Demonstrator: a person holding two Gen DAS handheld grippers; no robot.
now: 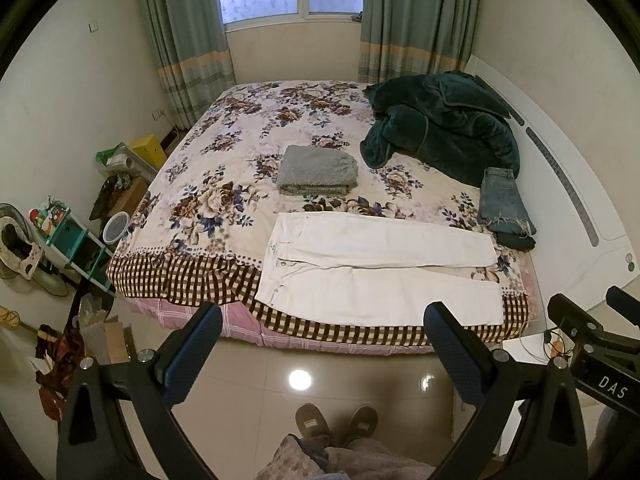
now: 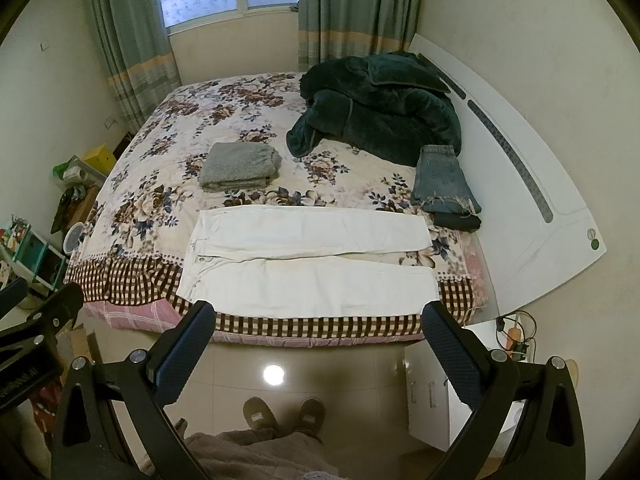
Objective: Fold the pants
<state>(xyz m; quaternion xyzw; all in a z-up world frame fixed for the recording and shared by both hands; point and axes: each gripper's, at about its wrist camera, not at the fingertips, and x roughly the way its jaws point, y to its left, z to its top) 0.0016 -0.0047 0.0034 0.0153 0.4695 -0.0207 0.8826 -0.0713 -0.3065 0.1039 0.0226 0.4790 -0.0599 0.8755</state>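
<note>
White pants (image 1: 380, 268) lie flat along the near edge of the bed, waistband to the left, both legs stretched to the right. They also show in the right wrist view (image 2: 312, 256). My left gripper (image 1: 324, 316) is open and empty, held above the floor in front of the bed, short of the pants. My right gripper (image 2: 320, 314) is open and empty too, at the same distance from the bed edge. The right gripper's body shows at the right of the left wrist view (image 1: 588, 344).
The bed (image 1: 224, 168) has a floral cover. On it lie a folded grey garment (image 1: 316, 170), a dark green fleece heap (image 1: 444, 124), and folded jeans on a dark garment (image 1: 504, 204) by the white headboard (image 1: 568, 184). Clutter and shelves (image 1: 68, 236) stand left. My slippered feet (image 1: 336, 420) are below.
</note>
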